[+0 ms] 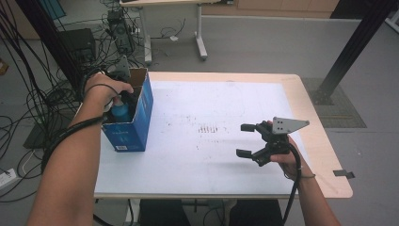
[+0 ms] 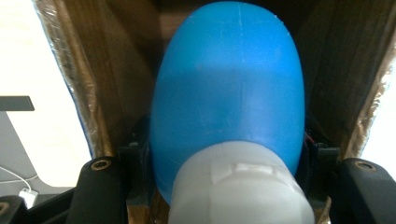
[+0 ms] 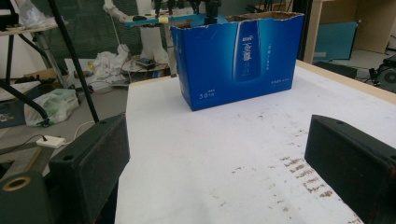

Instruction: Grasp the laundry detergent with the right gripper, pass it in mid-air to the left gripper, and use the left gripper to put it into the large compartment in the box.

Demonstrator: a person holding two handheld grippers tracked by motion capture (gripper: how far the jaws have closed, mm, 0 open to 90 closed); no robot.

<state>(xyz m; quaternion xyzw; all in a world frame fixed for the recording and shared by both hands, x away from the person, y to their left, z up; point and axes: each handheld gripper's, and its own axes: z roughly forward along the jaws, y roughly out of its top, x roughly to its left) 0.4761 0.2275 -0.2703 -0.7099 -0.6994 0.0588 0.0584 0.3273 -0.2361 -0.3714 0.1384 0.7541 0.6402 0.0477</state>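
Observation:
An open-topped blue cardboard box [image 1: 137, 120] [image 3: 243, 56] stands near the table's left edge. My left gripper [image 1: 123, 104] [image 2: 229, 161] reaches down into it, shut on a blue bottle [image 1: 120, 112] [image 2: 229, 88] with a white cap [image 2: 240, 186]. In the left gripper view both black jaws press the bottle's sides just above the cap, with the box's brown inner walls around it. The person's hand covers most of that gripper in the high view. My right gripper [image 1: 243, 140] [image 3: 219, 158] hovers open over the table's right half, pointing toward the box with nothing between its jaws.
A white sheet [image 1: 211, 99] with faint brown marks covers most of the wooden table. Cables [image 1: 33, 108] and equipment lie on the floor at the left and behind. Another table's leg [image 1: 201, 42] stands at the back and a black post [image 1: 353, 47] at the right.

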